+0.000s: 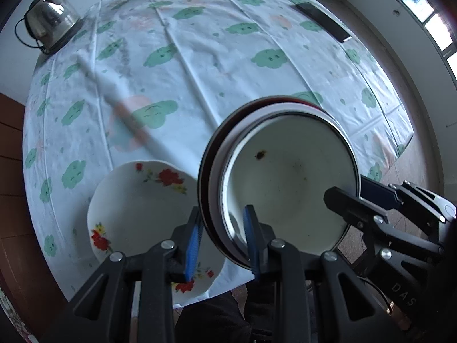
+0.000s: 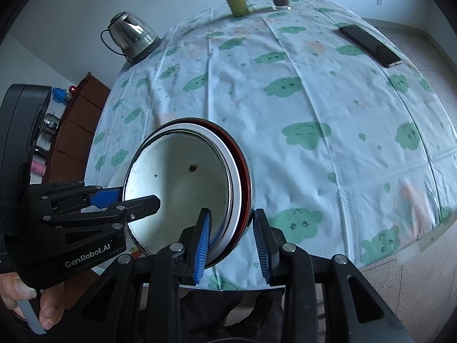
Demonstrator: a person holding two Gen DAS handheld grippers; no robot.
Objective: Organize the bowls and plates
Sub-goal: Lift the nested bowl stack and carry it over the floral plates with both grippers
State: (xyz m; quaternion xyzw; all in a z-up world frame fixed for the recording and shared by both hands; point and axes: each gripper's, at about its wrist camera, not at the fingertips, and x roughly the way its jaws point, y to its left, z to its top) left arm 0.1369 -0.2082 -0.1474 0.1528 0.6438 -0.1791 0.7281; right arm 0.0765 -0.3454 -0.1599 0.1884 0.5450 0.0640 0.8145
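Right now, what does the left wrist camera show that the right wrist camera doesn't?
Only the left wrist view shows the flowered plate clearly, lying on the tablecloth beside the held stack. Only the right wrist view shows a person's hand and the wooden cabinet. Both show the nested bowls, gripped at opposite rims by the left gripper and the right gripper, plus the kettle and phone.

Glossy white enamel-looking bowl (image 1: pixel 288 177) with a dark speck, glossy flowered porcelain-like plate (image 1: pixel 137 200), creased thin plastic-like tablecloth (image 1: pixel 200 57), shiny glass-and-metal kettle (image 1: pixel 50 18), matt black plastic gripper (image 1: pixel 222 240) with ribbed blue pads (image 1: pixel 194 243).
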